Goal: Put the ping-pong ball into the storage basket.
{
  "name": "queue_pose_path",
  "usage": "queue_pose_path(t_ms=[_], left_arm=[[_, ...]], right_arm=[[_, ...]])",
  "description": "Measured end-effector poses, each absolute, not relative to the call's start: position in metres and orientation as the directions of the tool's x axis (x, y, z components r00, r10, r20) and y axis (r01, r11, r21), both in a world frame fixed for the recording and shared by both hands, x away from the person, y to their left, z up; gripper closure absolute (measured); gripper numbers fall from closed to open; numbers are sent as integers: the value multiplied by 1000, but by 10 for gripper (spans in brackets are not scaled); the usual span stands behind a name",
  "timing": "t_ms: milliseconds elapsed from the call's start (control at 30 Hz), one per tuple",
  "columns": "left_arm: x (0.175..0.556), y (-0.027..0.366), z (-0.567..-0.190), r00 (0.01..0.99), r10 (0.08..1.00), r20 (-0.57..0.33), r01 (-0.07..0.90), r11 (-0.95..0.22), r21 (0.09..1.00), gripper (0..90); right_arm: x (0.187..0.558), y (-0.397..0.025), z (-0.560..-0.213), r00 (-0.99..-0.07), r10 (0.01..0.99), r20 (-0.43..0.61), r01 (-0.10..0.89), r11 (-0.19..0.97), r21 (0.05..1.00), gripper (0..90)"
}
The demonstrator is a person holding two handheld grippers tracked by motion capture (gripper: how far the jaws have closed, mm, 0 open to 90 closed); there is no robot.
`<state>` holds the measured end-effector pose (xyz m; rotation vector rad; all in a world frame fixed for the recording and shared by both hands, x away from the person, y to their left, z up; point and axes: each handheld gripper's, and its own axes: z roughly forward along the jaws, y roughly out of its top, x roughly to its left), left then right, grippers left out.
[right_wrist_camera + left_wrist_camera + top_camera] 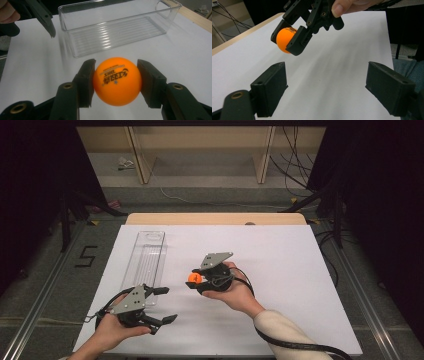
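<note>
One orange ball (117, 80), clenched between the right gripper (196, 281) jaws above the middle of the table (280, 270); one clear tray (145, 257) by the left edge; left gripper (162, 305) near the front-left corner, jaws spread wide, grasping nothing.

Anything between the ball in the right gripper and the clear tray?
Nothing visible. The right gripper holds the orange ball with bare white tabletop up to the clear plastic tray; the open left gripper sits off to the side.
</note>
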<state>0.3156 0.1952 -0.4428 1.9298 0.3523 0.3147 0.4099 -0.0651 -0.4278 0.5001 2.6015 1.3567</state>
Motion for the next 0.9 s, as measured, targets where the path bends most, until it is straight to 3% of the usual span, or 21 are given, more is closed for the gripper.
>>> queue_pose_path(t_ms=[900], left_arm=[[315,195,-443,923,380,60,92,-371,924,168]], right_arm=[[420,-67,-418,-918,397,2,224,513,829,512]])
